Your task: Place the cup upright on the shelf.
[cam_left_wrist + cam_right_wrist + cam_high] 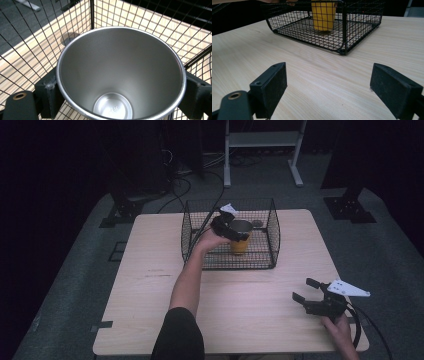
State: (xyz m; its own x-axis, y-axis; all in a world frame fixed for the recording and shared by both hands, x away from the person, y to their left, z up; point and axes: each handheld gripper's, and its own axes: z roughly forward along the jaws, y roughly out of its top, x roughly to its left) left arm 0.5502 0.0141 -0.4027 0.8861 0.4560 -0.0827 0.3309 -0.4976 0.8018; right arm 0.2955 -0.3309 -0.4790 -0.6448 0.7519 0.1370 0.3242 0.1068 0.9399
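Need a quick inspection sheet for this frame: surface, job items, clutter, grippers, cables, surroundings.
Surface: light wood table, bare apart from the basket.
Job's things: black wire basket at the table's far middle; yellow cup with a steel inside stands in it, empty.
Clutter: nothing seen.
Grippers: left gripper is inside the basket, jaws on either side of the cup just below its rim. Right gripper sits open near the table's front right corner, holding nothing.
Cables: a black cable trails from the right gripper; loose cables on the floor beyond.
Surroundings: grey floor, white frame legs, black stand bases.
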